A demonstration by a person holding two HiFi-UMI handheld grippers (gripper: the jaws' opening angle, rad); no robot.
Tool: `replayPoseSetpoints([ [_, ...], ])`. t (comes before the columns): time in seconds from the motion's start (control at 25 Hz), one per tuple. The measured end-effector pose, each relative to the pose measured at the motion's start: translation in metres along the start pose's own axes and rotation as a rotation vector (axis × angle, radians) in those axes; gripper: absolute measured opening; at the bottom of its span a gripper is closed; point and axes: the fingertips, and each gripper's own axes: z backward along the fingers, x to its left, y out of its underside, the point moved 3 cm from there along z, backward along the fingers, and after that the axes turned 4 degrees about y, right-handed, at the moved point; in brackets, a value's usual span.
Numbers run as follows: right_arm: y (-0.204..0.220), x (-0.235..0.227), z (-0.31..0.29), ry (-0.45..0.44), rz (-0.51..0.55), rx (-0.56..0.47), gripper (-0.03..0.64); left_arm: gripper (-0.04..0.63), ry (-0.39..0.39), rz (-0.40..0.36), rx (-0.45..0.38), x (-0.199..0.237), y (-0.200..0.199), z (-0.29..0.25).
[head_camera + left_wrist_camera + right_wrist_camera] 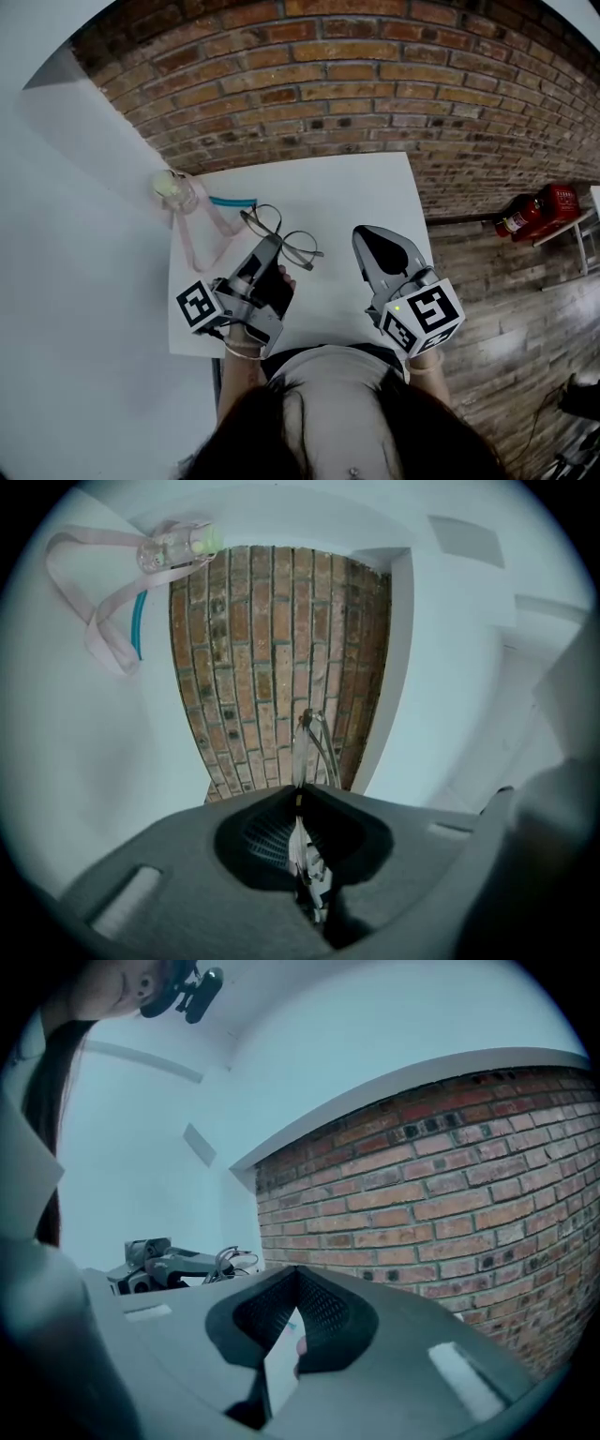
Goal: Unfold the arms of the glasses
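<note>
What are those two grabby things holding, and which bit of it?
The left gripper is shut on the glasses, pinching their thin wire frame close to the lenses. The right gripper is shut with nothing in it.

Brickwork (375,75) is red-brown, table (366,206) white, strap (111,653) pink, cord (232,201) teal, extinguisher (525,217) red.

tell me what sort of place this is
Likely an indoor workspace or studio corner, though that is a guess: a bare brick wall, a small white table in front of it, and a red fire extinguisher down by the plank floor.
</note>
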Motion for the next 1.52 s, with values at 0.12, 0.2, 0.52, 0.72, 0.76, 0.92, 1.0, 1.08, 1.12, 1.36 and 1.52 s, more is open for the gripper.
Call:
replayPoseSetpoints([
  [0.12,-0.004,0.003,0.002,-0.025,-0.014,-0.015,0.006,0.024,0.01,0.015,-0.006,-0.001,0.0,0.0],
  [0.2,-0.006,0.003,0.003,-0.037,-0.019,-0.025,0.006,0.023,0.014,0.019,-0.007,-0.001,0.0,-0.001],
  [0.52,-0.005,0.014,0.002,-0.091,-0.017,-0.031,0.006,0.023,0.027,0.039,-0.004,-0.001,-0.002,-0.002],
  [0.72,-0.004,0.023,0.0,-0.141,-0.015,-0.027,0.032,0.023,0.029,0.043,0.002,0.0,-0.001,-0.003],
  [0.76,-0.004,0.024,0.0,-0.149,-0.014,-0.028,0.032,0.025,0.03,0.045,0.003,0.0,-0.001,-0.003],
  [0.92,-0.003,0.031,0.001,-0.187,-0.013,-0.03,0.041,0.023,0.037,0.057,0.005,0.0,0.0,-0.003],
  [1.0,-0.003,0.035,0.002,-0.214,-0.012,-0.033,0.048,0.023,0.038,0.061,0.005,0.001,0.0,-0.003],
  [1.08,-0.005,0.04,0.002,-0.242,-0.011,-0.04,0.053,0.023,0.04,0.066,0.006,0.001,0.0,-0.002],
  [1.12,-0.005,0.042,0.003,-0.255,-0.011,-0.043,0.055,0.023,0.042,0.068,0.006,0.001,0.0,-0.003],
  [1.36,-0.003,0.05,0.003,-0.305,-0.009,-0.039,0.058,0.023,0.052,0.085,0.012,0.001,0.002,-0.004],
  [1.52,-0.003,0.055,0.002,-0.326,-0.008,-0.039,0.06,0.024,0.059,0.096,0.017,0.0,0.001,-0.004],
])
